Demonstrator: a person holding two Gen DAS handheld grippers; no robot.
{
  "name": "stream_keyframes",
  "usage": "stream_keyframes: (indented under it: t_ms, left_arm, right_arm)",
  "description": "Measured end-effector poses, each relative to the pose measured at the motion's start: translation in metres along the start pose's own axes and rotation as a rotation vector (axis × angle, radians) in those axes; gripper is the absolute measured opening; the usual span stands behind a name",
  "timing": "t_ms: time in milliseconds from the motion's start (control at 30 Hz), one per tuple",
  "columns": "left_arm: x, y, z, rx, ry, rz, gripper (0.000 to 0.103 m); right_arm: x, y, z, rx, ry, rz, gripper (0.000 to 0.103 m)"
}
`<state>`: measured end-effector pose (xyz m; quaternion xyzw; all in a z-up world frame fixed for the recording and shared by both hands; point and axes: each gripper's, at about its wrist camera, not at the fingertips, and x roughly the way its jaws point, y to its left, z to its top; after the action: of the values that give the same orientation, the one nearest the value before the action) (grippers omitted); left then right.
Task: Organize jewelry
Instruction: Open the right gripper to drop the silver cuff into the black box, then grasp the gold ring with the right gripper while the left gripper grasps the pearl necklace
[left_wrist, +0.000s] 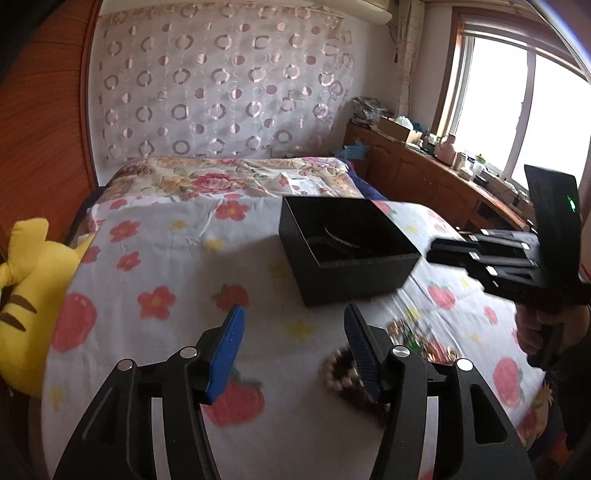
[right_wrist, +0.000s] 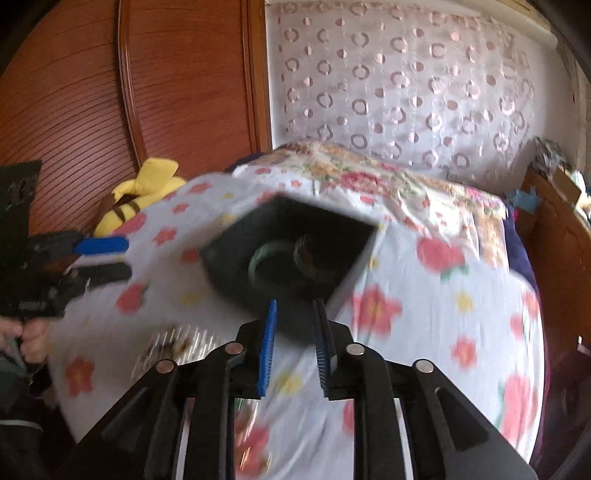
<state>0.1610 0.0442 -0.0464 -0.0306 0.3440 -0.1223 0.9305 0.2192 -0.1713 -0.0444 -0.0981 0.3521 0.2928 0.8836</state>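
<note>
left tool (left_wrist: 293, 325) released | right tool (right_wrist: 293, 321) parted, empty | box (left_wrist: 347, 251) contents blurred

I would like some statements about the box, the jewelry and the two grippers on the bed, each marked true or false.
1. The black box stands open on the bed. True.
2. The box is empty. False: the right wrist view shows a green bangle and a dark ring-shaped piece inside it.
3. The left gripper holds the beaded bracelet. False: its fingers are spread apart with nothing between them; the bracelet lies on the flowered sheet.
4. More jewelry lies on the sheet outside the box. True.
5. The right gripper grips the box wall. False: its fingers stand apart and nothing is between them.
6. A yellow plush toy lies at the bed's edge. True.
</note>
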Motion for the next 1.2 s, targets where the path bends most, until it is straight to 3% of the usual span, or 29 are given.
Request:
stream_keyframes:
  t_ms: [167, 367, 667, 967, 1200]
  left_arm:
    - [-0.011, -0.012, -0.023, 0.007, 0.014, -0.008, 0.057]
    - [-0.022, -0.022, -0.043, 0.005, 0.017, -0.010, 0.057]
    - [-0.031, -0.031, -0.056, 0.020, 0.009, -0.003, 0.057]
    - [-0.038, -0.034, -0.061, 0.019, 0.008, -0.005, 0.057]
    - [-0.026, -0.042, -0.059, 0.033, 0.051, -0.041, 0.056]
  right_arm:
    - [-0.017, 0.007, -0.050, 0.033, 0.064, -0.003, 0.027]
    - [-0.018, 0.022, -0.080, 0.021, 0.110, 0.007, 0.028]
    - [-0.006, 0.044, -0.083, -0.062, 0.147, 0.016, 0.027]
    - [0.003, 0.042, -0.076, -0.102, 0.187, 0.008, 0.014]
    - [-0.011, 0.039, -0.083, -0.088, 0.140, -0.005, 0.011]
